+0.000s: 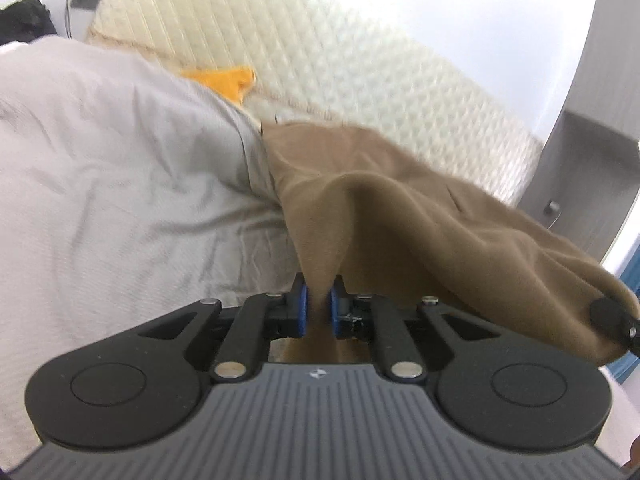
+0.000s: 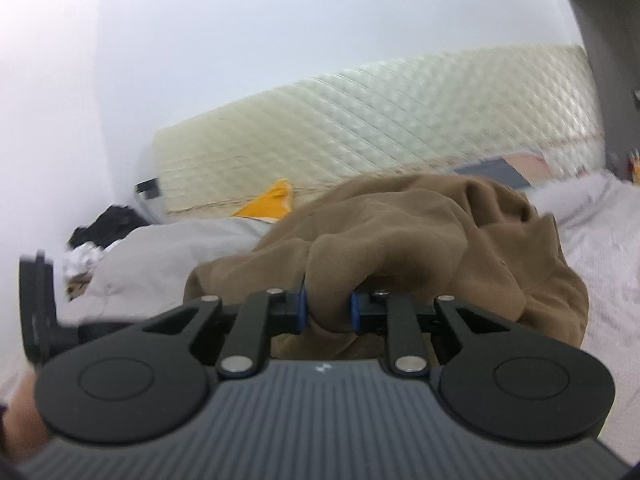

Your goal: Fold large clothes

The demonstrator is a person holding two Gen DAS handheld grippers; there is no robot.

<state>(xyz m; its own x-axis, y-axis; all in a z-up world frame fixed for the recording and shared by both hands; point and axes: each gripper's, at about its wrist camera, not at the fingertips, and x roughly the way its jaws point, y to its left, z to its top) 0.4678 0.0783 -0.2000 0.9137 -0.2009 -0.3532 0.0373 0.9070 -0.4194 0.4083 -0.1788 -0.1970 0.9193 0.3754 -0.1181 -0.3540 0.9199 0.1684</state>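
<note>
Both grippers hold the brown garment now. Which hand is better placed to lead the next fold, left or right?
Probably left. The left gripper pinches a thin edge of the brown garment, which should lift cleanly. The right gripper is shut on a thick bunch.

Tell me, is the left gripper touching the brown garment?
Touching. In the left wrist view, the left gripper has its blue pads pressed on a pinched fold of the brown garment.

No readable text, labels, brands, numbers or signs in either view
</note>
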